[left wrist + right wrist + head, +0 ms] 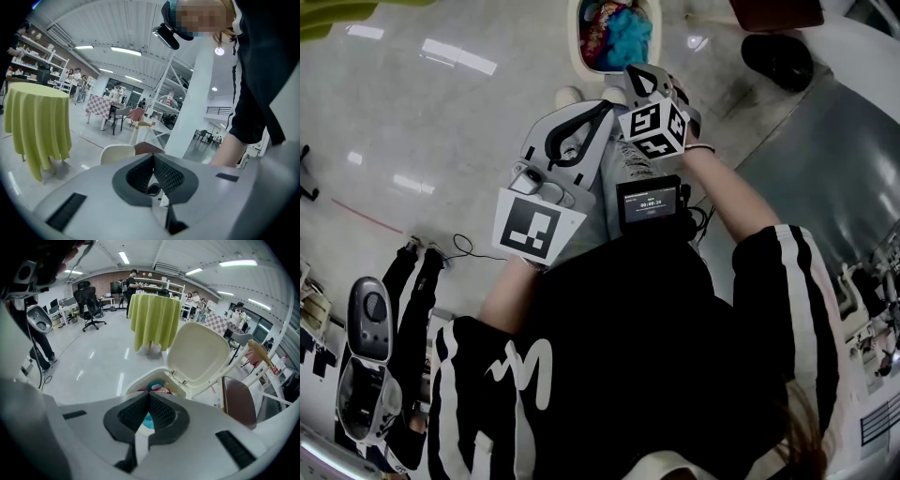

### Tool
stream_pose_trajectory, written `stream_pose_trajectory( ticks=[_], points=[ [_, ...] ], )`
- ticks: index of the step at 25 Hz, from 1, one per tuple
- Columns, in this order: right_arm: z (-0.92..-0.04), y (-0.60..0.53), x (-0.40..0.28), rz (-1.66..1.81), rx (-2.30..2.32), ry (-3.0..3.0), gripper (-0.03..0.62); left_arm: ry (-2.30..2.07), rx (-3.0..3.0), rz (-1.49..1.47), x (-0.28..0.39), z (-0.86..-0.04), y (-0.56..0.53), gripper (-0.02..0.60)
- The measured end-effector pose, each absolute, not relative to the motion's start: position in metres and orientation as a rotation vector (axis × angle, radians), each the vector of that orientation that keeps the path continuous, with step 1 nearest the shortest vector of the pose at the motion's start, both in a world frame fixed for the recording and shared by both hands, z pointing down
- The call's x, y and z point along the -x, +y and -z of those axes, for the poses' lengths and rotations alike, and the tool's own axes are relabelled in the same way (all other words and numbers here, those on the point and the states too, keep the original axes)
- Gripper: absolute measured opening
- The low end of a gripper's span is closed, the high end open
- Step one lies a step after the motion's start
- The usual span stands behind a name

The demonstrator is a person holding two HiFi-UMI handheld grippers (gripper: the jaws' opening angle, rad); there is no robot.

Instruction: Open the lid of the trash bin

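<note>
Head view: one open trash bin point(576, 42); left gripper point(602, 111), right gripper point(645, 75), jaws together.

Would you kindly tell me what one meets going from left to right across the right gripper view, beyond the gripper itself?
In order: office chair → yellow-draped table → bin lid, standing open → brown seat.

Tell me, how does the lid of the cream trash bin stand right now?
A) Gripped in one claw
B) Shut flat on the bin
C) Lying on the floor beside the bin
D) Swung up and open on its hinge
D: in the right gripper view the lid stands up behind the mouth of the trash bin, still on its hinge, and colourful rubbish shows inside.
</note>
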State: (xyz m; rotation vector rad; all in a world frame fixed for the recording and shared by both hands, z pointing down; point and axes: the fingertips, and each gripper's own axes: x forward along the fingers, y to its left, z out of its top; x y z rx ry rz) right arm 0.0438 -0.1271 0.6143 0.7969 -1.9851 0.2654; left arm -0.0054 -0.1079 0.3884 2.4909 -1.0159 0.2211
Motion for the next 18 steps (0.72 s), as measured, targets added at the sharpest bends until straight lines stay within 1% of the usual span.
stream_pose_trajectory(
  ticks=[18],
  points=[
    [-0.569,-0.135,-0.058,-0.268,-0.903,-1.999,0.003,-1.014,-2.518,-0.213,0.007,-0.367,-0.108,0.008]
  ],
)
